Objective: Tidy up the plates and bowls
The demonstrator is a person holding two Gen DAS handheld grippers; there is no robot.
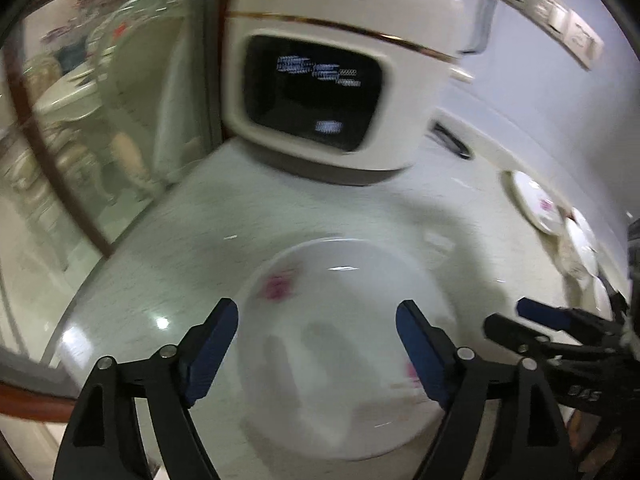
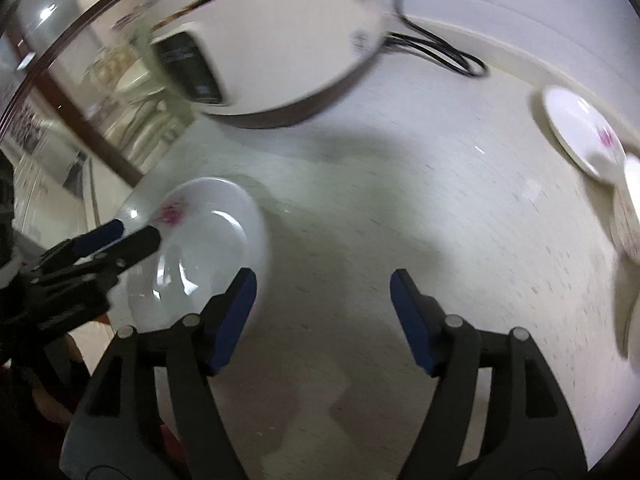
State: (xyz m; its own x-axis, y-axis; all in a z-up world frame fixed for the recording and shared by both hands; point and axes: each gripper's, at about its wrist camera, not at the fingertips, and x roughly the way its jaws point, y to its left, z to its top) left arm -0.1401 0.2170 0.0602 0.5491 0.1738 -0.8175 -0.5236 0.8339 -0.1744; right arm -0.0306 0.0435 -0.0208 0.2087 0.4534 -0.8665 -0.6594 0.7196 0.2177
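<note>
A white plate (image 1: 332, 344) with pink flower prints lies on the pale counter; it also shows in the right wrist view (image 2: 208, 248). My left gripper (image 1: 316, 344) is open just above it, fingers spread over its near half, and shows in the right wrist view (image 2: 132, 236). My right gripper (image 2: 324, 312) is open and empty over bare counter right of that plate, and shows in the left wrist view (image 1: 520, 316). More white flowered plates (image 2: 580, 132) and bowls (image 2: 632, 216) sit at the far right, also seen in the left wrist view (image 1: 540, 204).
A white rice cooker (image 1: 332, 76) with a dark display stands at the back of the counter, its black cord (image 2: 440, 48) trailing along the wall. A glass cabinet door with a wooden frame (image 1: 80, 120) bounds the left side. Wall sockets (image 1: 560, 16) sit upper right.
</note>
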